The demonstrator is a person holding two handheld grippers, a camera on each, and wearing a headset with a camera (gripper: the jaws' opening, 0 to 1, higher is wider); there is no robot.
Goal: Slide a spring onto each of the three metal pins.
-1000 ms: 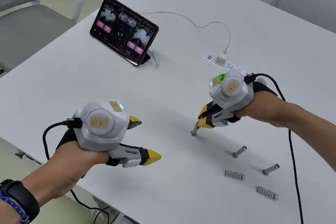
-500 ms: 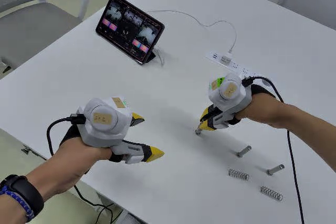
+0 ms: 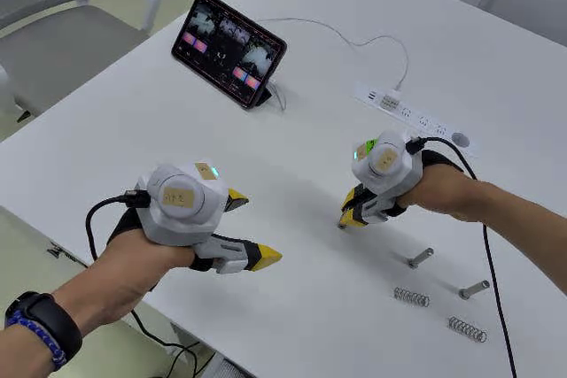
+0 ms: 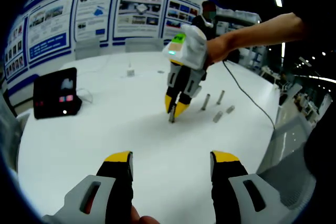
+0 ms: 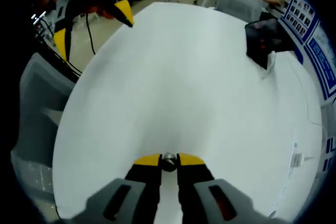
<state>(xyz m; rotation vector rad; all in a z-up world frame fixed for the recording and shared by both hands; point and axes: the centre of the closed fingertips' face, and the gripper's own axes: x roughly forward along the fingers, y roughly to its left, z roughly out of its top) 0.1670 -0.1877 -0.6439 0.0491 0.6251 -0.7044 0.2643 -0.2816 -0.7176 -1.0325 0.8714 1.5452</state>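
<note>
Tablet [image 3: 232, 49] standing far left on table [image 3: 292, 130], power strip [image 3: 416, 118] lying far right. Two loose pins [image 3: 420, 258] [image 3: 474, 289] lying near right, springs [image 3: 411, 297] [image 3: 467, 329] just before them. Right gripper [image 3: 347, 219] standing left of them; left gripper [image 3: 255, 227] hanging well apart, near left.

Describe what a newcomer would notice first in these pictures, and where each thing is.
The right gripper stands out mid-table, shut on a metal pin held upright on the white table. The left gripper hovers open near the table's front edge. A lit tablet stands at the far side, and two more pins and two springs lie loose near the right gripper.
</note>
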